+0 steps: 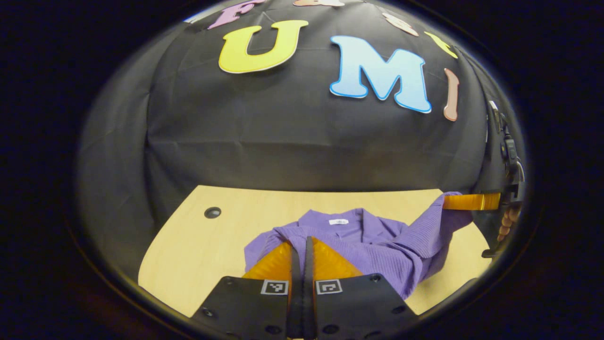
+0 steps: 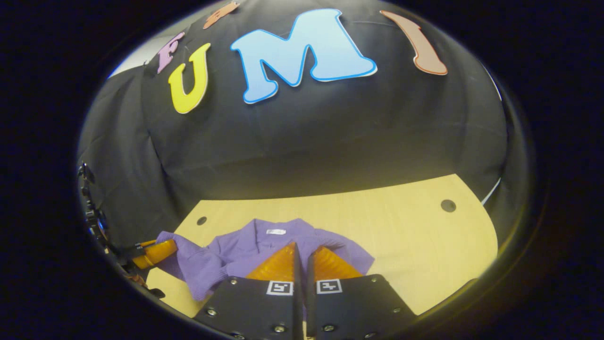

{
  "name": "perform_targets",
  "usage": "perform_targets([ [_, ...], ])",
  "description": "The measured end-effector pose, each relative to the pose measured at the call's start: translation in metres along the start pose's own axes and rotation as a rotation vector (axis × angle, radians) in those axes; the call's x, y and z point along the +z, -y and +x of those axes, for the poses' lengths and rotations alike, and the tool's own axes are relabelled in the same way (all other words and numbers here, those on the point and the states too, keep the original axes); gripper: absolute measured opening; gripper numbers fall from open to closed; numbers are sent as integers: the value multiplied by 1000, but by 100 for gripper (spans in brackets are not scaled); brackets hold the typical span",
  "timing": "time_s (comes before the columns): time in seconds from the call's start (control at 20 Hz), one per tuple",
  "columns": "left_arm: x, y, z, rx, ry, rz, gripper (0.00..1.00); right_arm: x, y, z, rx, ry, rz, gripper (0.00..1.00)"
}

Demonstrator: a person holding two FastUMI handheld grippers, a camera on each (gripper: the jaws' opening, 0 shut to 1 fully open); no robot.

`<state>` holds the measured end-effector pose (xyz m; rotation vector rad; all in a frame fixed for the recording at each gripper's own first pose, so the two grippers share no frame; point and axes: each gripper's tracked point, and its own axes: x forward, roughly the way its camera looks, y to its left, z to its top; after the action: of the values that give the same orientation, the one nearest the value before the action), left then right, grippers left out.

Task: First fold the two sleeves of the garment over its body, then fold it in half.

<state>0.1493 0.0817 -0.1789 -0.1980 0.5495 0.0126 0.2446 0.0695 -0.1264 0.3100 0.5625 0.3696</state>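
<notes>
Both tools pinch the purple garment (image 1: pixel 377 241) above the table (image 1: pixel 198 245).
Your left tool (image 1: pixel 302 243) and right tool (image 2: pixel 302 250) sit closed on its fabric, collar at 12 o'clock.

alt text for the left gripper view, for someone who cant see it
The left gripper, fingers closed together, pinches a purple ribbed knit garment lying rumpled on a light wooden table. At far right, the right gripper holds one raised corner of the knit. A black cloth wall stands behind.
</notes>
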Motion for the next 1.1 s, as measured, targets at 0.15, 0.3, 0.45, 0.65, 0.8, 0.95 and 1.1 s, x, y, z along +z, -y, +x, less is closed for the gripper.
perform_targets([
  [0.15,14,-9,38,28,14,-5,6,14,7,29,-15,2,-34,4],
  [0.3,30,-9,68,36,21,19,7,23,11,52,-40,7,-93,3],
  [0.45,34,-5,88,52,27,80,7,28,13,68,-65,6,-101,4],
  [0.65,23,-5,104,81,9,103,11,16,24,81,-125,-25,-136,5],
  [0.8,11,-7,105,101,-33,105,20,4,20,77,-141,-56,-200,7],
  [0.95,13,-3,94,86,-22,100,51,3,10,68,-154,-48,-264,22],
  [1.1,20,-1,78,68,1,86,86,8,4,52,-181,-17,-316,63],
])
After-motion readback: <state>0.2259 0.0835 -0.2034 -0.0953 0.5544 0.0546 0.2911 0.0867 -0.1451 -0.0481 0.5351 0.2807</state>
